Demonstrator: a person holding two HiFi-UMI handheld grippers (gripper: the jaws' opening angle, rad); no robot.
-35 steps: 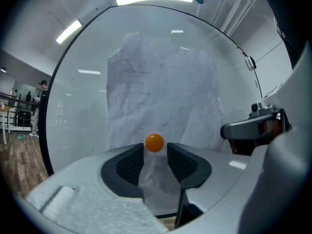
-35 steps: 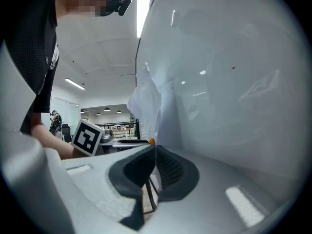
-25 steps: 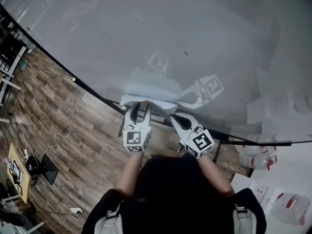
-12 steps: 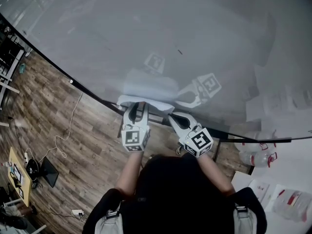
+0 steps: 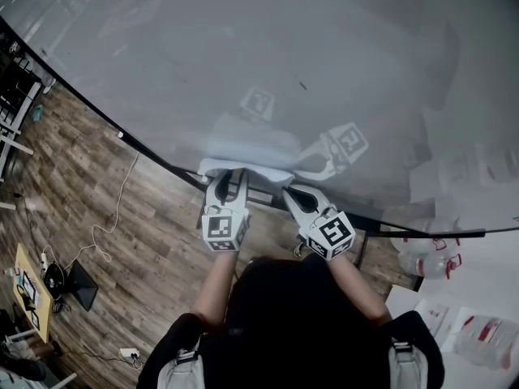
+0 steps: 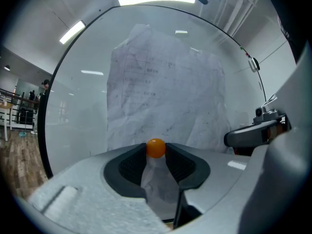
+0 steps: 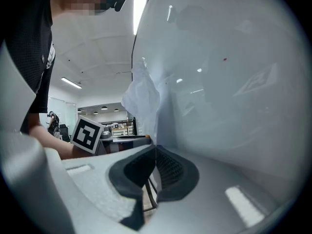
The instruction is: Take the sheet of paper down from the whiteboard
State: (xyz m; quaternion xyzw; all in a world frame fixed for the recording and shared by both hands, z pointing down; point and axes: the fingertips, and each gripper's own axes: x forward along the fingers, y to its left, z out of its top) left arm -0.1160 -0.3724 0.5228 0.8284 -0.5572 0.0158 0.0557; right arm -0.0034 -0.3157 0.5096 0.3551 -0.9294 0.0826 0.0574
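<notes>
Sheet of paper (image 6: pixel 165 87) on the whiteboard (image 5: pixel 340 63), at the step of freeing its fastener.

Nearest, in the left gripper view, the left gripper (image 6: pixel 156 152) points level at the board. Its jaws have just been closing and now stand partly drawn in. Both pads bear on the sides of a round orange magnet (image 6: pixel 156 148), and a loose lower flap of the sheet shows in the gap beneath the ball.

Just beside it, the right gripper (image 7: pixel 155 152) has its jaws brought together at the tips. The sheet's crumpled right edge runs down to those tips. Whether the edge is nipped between them cannot be told.

Behind the magnet the sheet lies creased but flat against the board, with the magnet near its bottom edge.

Suggested handling:
- **Grip:** A round ball probably slips easily, so the pads are best kept across its widest part and squeezed firmly before any pull.
- **Pull:** Drawing the magnet straight back from the board, rather than dragging it sideways, should avoid tearing or further creasing the sheet.
- **Support:** Once the magnet lifts, nothing visible would hold the sheet up. The right gripper should therefore have a sure hold on the paper's edge first.
- **Flap:** The flap under the ball should not be caught in the left jaws.
</notes>
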